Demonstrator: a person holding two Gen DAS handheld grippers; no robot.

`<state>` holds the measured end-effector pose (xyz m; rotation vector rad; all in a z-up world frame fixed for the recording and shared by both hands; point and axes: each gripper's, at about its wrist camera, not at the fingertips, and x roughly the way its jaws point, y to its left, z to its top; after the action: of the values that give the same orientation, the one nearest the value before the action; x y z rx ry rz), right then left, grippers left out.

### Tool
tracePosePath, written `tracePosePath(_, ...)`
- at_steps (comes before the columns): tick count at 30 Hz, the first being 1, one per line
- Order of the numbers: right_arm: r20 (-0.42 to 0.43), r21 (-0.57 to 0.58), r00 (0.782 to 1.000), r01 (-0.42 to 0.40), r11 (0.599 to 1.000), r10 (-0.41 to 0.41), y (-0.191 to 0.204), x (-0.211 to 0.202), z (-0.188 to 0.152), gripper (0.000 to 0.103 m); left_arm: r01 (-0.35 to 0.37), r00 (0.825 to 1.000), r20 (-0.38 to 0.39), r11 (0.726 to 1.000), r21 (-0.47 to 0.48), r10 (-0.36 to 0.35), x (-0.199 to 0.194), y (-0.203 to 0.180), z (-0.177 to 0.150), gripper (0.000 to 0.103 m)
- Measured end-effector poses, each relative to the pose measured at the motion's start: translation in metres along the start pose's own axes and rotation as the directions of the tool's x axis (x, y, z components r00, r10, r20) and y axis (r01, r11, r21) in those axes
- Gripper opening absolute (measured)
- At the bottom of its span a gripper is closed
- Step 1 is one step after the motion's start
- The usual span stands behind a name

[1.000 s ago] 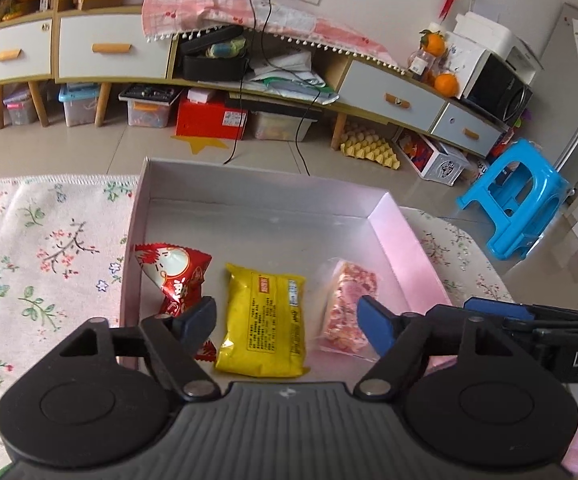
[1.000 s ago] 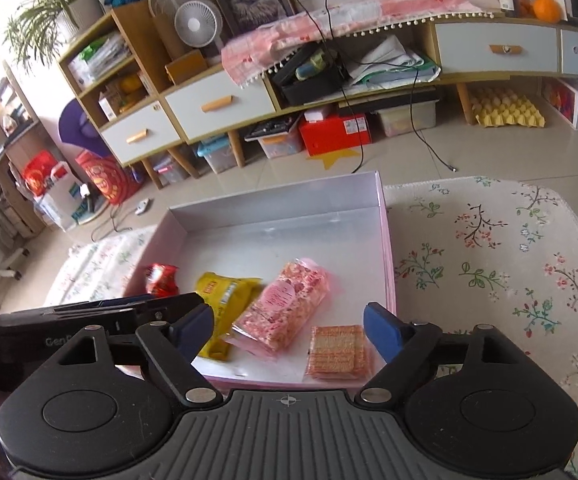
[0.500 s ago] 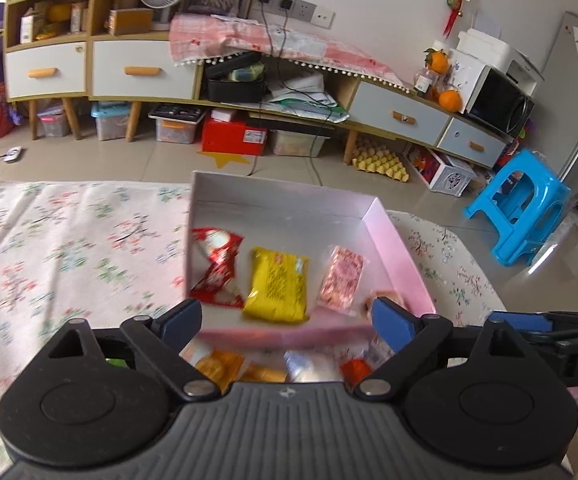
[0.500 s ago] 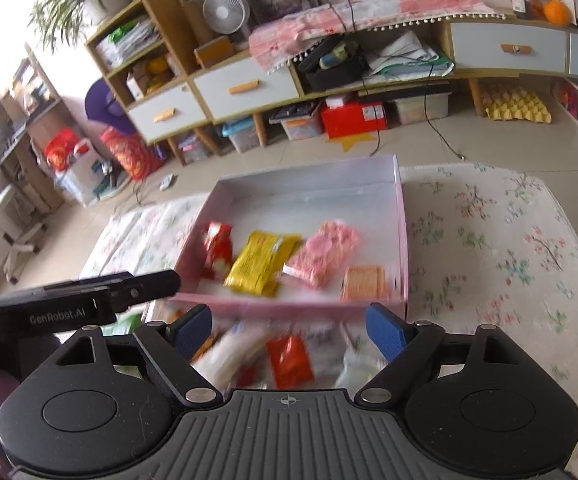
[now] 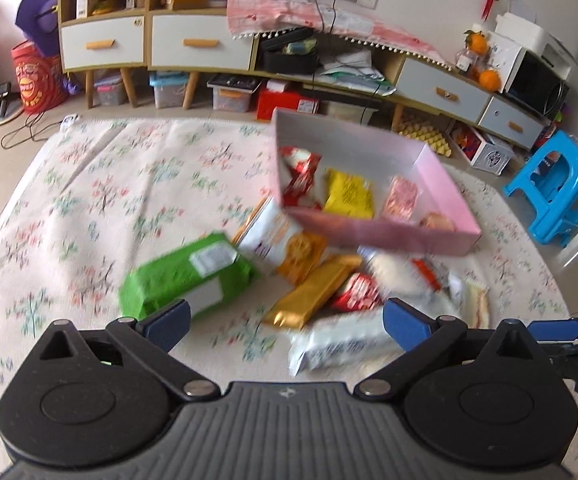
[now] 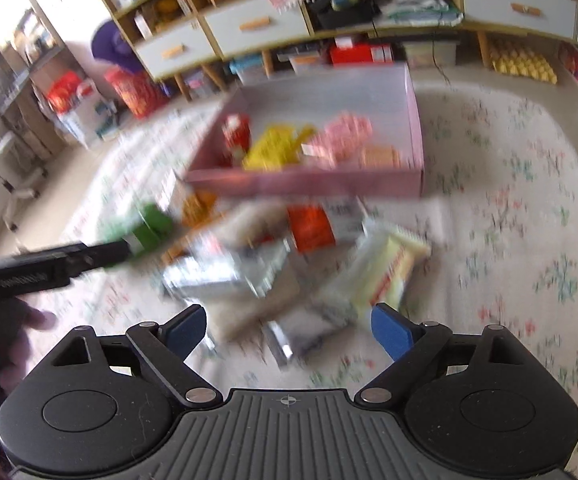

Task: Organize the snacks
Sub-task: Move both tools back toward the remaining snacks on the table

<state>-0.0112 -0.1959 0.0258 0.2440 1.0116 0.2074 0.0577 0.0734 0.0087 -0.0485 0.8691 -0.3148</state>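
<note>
A pink box point(image 5: 385, 236) point(image 6: 313, 188) on the floral cloth holds a red packet point(image 5: 299, 176), a yellow packet point(image 5: 347, 198), a pink packet point(image 5: 401, 198) and a biscuit pack point(image 6: 381, 156). In front of it lies a loose pile of snacks: a green pack point(image 5: 185, 276), a gold bar point(image 5: 313, 292), an orange pack point(image 6: 309, 226) and a cream wafer pack point(image 6: 389, 268). My left gripper point(image 5: 285, 322) hangs above the near side of the pile, jaws opening, nothing between them. My right gripper point(image 6: 287, 330) hovers over the pile's right part, jaws opening and empty.
The floral cloth point(image 5: 89, 208) covers the table. Behind it stand low cabinets with drawers point(image 5: 193, 44), storage bins on the floor, and a blue stool point(image 5: 557, 200) at the right. The left gripper's black body point(image 6: 37, 272) and a hand show at the right wrist view's left edge.
Both grippers have pulled back from over the pink box toward the near side, bringing the loose snack pile into view. Both pairs of jaws have spread wider.
</note>
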Motion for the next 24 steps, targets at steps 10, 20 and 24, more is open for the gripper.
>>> tracePosePath(10,-0.051,-0.061,0.990,0.130,0.990,-0.134,-0.015,0.034,-0.047,0.092,-0.058,0.998,-0.028,0.991,0.119,0.062,0.016,0.006,-0.049,0.103)
tracePosePath(20,0.152,-0.201,0.974,0.194,0.960,-0.166,-0.018,0.046,-0.068,0.103,-0.055,0.997,0.068,0.972,0.228,0.040,0.028,0.009,-0.070,0.103)
tracePosePath(24,0.200,-0.221,0.970,0.182,0.958,-0.139,-0.017,0.053,-0.066,0.103,-0.033,0.995,0.101,0.969,0.245,0.009,0.029,0.010,-0.070,0.103)
